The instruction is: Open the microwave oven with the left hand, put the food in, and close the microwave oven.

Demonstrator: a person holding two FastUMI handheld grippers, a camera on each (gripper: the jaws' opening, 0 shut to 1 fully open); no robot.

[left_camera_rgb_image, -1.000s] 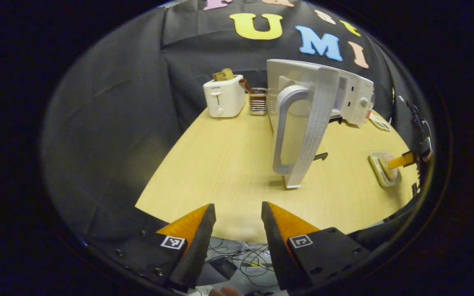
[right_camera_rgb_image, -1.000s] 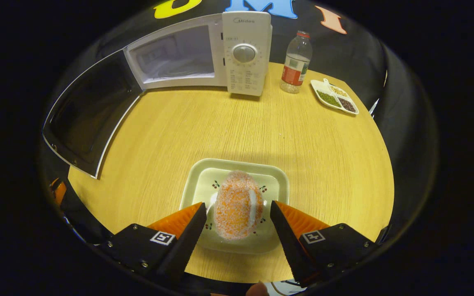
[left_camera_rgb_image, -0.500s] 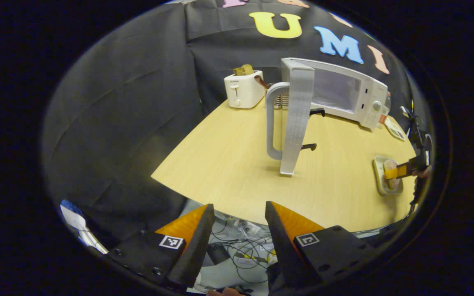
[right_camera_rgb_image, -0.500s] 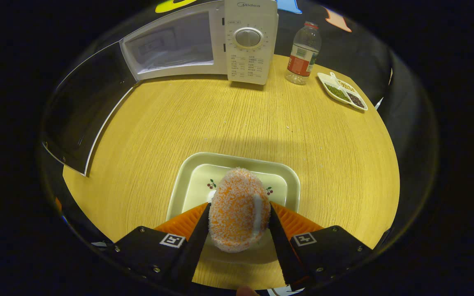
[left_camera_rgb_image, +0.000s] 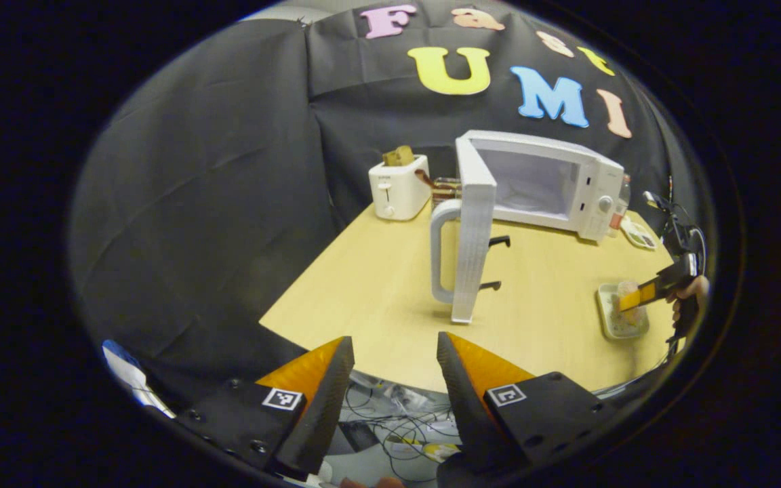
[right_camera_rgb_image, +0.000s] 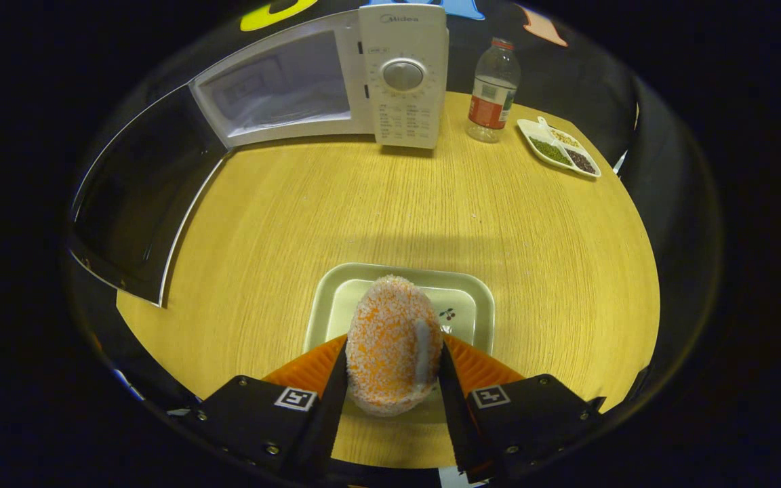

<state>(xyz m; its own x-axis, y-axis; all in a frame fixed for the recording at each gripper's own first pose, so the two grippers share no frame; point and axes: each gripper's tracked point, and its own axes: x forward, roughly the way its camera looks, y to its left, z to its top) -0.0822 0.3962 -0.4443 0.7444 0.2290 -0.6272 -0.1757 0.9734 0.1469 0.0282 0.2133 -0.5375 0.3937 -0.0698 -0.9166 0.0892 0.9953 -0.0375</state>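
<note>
The white microwave oven (right_camera_rgb_image: pixel 404 74) stands at the back of the wooden table with its door (right_camera_rgb_image: pixel 139 196) swung wide open to the left; its cavity (left_camera_rgb_image: pixel 526 183) faces me in the left gripper view, and the door (left_camera_rgb_image: pixel 468 237) shows edge-on there. My right gripper (right_camera_rgb_image: pixel 390 379) is shut on the food (right_camera_rgb_image: pixel 390 342), a round orange-and-white crumbed ball, held just above the pale square plate (right_camera_rgb_image: pixel 472 301). My left gripper (left_camera_rgb_image: pixel 390 393) hangs open off the table's near edge with nothing between its fingers. Far right in that view the right gripper (left_camera_rgb_image: pixel 641 295) holds the food over the plate (left_camera_rgb_image: pixel 611 318).
A white toaster (left_camera_rgb_image: pixel 397 190) with bread stands at the back left beside a small rack. A plastic bottle (right_camera_rgb_image: pixel 492 95) and a divided dish of beans (right_camera_rgb_image: pixel 556 149) sit right of the microwave. Cables lie on the floor (left_camera_rgb_image: pixel 397 434) below the table edge.
My right gripper closed on the food and lifted it slightly off the plate. My left gripper drew back from the open door, past the table's edge.
</note>
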